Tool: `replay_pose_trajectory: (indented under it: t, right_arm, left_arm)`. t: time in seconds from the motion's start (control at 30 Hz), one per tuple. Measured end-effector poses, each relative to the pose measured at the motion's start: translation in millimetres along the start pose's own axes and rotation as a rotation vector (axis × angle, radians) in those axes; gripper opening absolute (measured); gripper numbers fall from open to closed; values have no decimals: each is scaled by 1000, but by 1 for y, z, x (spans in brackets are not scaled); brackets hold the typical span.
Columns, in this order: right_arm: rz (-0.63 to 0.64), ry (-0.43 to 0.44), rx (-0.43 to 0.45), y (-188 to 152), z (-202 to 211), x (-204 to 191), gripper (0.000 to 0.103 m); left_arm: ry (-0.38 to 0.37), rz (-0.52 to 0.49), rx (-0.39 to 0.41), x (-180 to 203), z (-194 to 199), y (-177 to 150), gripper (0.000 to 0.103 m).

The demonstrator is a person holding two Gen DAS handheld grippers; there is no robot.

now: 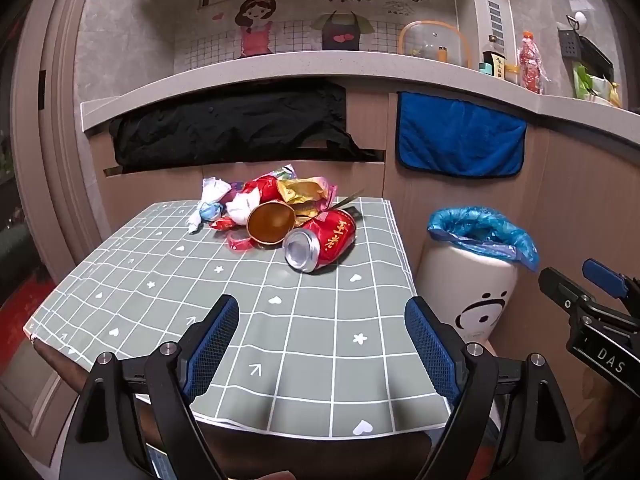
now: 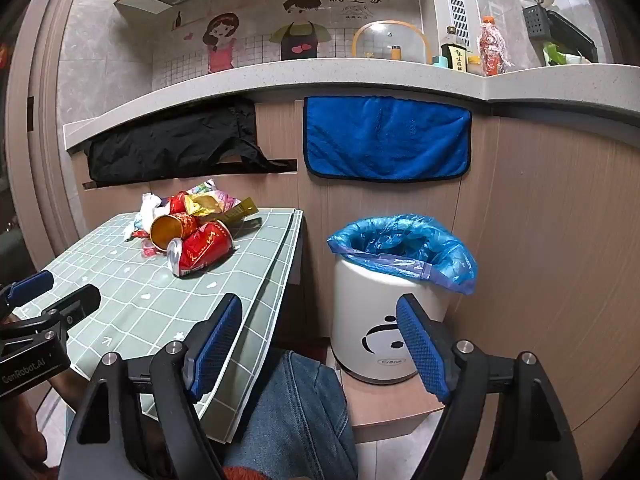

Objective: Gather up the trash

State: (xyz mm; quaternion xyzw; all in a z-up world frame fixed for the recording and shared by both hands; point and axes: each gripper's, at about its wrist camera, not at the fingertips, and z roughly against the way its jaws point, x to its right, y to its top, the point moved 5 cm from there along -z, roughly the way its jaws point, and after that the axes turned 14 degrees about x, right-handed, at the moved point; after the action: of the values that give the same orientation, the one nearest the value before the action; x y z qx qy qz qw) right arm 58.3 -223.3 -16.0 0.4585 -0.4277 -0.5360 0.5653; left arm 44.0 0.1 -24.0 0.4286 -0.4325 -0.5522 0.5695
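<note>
A heap of trash lies at the far side of the small table (image 1: 160, 304): a crushed red can (image 1: 320, 245) (image 2: 200, 251), a paper cup (image 1: 271, 225) (image 2: 170, 229) on its side, gold and red wrappers (image 1: 302, 191), white crumpled paper (image 1: 214, 196). My left gripper (image 1: 320, 332) hangs open over the table's near part, well short of the heap, nothing between its fingers. My right gripper (image 2: 318, 332) stands open off the table's right edge, in front of the white bin (image 2: 380, 320) with a blue bag liner (image 2: 404, 246). Each gripper shows at the other view's edge.
The bin (image 1: 468, 292) stands on a low ledge right of the table. Behind run wooden cabinet fronts with a black cloth (image 1: 232, 124) and a blue towel (image 2: 386, 138) hanging under a counter with bottles. A person's jeans-clad leg (image 2: 296, 412) is below the right gripper.
</note>
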Motion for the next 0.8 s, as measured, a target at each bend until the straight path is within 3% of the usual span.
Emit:
replay_pose_trajectory:
  t: [0.8]
  right_arm:
    - [6, -1, 6, 1, 1, -1, 77]
  left_arm:
    - [-7, -12, 44, 4, 10, 9, 85]
